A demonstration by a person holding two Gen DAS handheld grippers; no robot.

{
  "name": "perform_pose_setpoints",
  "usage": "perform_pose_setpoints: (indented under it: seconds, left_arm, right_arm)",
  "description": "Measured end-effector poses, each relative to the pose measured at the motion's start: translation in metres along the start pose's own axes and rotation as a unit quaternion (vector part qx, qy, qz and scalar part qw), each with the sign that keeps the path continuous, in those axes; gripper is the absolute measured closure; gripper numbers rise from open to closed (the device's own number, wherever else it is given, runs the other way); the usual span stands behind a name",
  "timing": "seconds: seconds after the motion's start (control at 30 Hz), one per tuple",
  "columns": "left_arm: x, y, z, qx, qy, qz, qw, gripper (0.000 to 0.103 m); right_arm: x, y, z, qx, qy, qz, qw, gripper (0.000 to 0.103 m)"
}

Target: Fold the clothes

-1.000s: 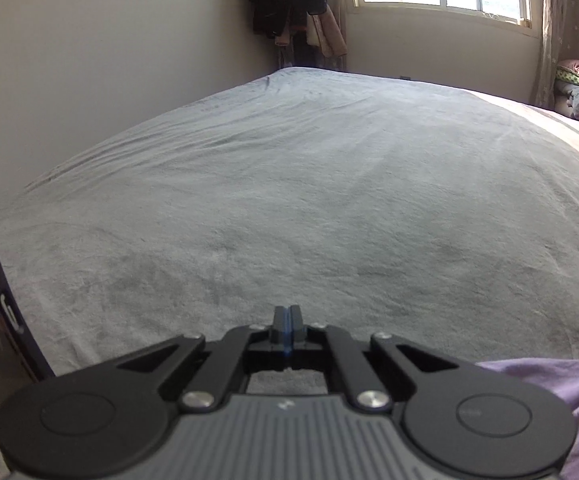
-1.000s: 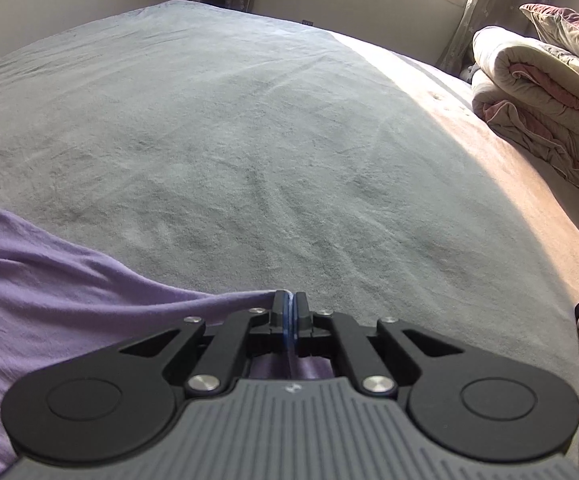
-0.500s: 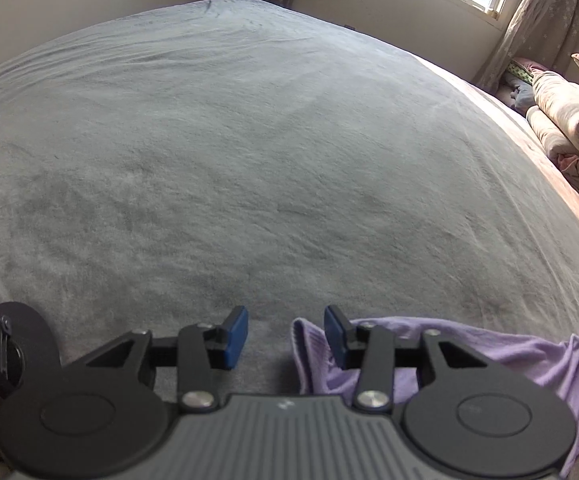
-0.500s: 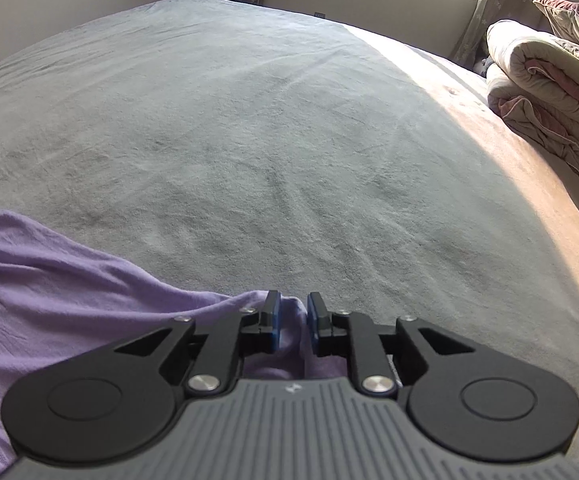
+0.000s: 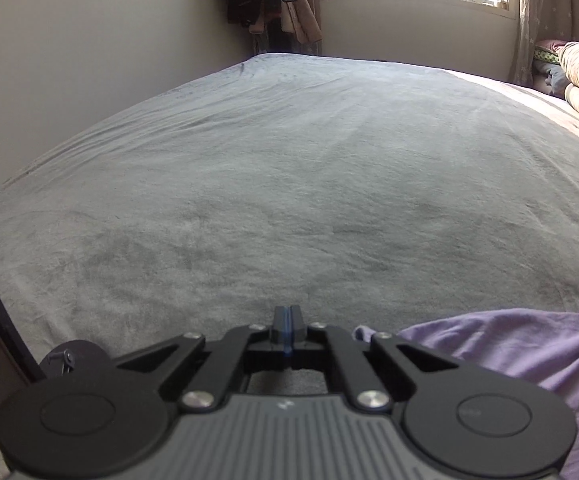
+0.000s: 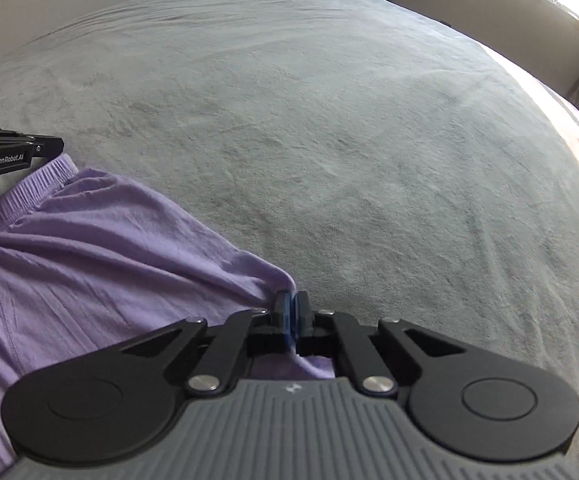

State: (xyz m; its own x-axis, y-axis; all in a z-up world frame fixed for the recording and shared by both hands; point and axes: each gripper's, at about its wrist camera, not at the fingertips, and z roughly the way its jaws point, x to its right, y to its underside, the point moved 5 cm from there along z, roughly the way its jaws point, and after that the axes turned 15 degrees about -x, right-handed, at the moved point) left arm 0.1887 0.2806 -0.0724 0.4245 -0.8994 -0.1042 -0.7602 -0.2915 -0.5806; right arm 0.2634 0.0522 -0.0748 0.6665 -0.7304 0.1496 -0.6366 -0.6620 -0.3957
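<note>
The right gripper (image 6: 290, 312) pinches the purple shorts' (image 6: 89, 248) hem; the left gripper (image 5: 287, 326) is closed, fabric just right of it, over the grey bed (image 5: 289, 184).

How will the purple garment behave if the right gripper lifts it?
Likely floppy: the purple garment lies creased and bunches where the right gripper pinches its edge. Probably light, since the knit looks thin. The plush grey bedspread may drag at it if slid.
</note>
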Motion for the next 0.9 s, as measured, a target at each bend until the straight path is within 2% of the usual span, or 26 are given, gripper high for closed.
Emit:
perform_pose_setpoints:
  seconds: [0.03,0.1,0.2,0.27,0.3,0.33,0.4,0.43,0.57,0.7,0.9]
  left_arm:
    - [-0.001,0.000,0.000,0.006,-0.007,-0.001,1.0000,0.103]
    - [-0.008,-0.003,0.000,-0.001,0.020,-0.018,0.9996,0.103]
    - [-0.019,-0.008,-0.001,-0.011,0.061,-0.044,0.9971,0.103]
    - [-0.025,-0.011,-0.001,-0.019,0.089,-0.061,0.9940,0.100]
    - [-0.026,-0.012,0.000,-0.031,0.107,-0.067,0.9916,0.091]
    - [-0.026,-0.011,0.002,-0.042,0.124,-0.075,0.9885,0.074]
    - [-0.025,-0.011,0.004,-0.056,0.149,-0.082,0.9839,0.058]
    - [-0.024,-0.010,0.005,-0.060,0.157,-0.082,0.9824,0.057]
    - [-0.015,-0.011,0.003,-0.064,0.145,-0.061,0.9855,0.056]
    - [-0.018,-0.014,-0.003,-0.076,0.166,-0.073,0.9805,0.056]
    - [-0.006,-0.011,-0.002,-0.098,0.196,-0.046,0.9746,0.054]
  right_arm:
    - [-0.001,-0.003,-0.001,0.007,0.013,-0.002,1.000,0.100]
    - [0.000,-0.010,-0.004,0.022,0.031,0.000,0.999,0.100]
    - [0.008,-0.020,-0.009,0.044,0.038,0.021,0.998,0.100]
    - [0.010,-0.024,-0.007,0.048,0.047,0.022,0.997,0.100]
    - [0.010,-0.025,-0.006,0.048,0.051,0.020,0.997,0.100]
    - [0.009,-0.025,-0.005,0.046,0.054,0.018,0.997,0.100]
    - [0.006,-0.025,-0.001,0.040,0.052,0.015,0.998,0.100]
    - [0.005,-0.024,0.001,0.037,0.051,0.013,0.998,0.100]
    - [0.001,-0.018,0.006,0.025,0.048,0.012,0.998,0.100]
    - [0.003,-0.013,0.007,0.021,0.041,0.019,0.999,0.100]
    - [0.004,-0.013,0.007,0.015,0.035,0.020,0.999,0.100]
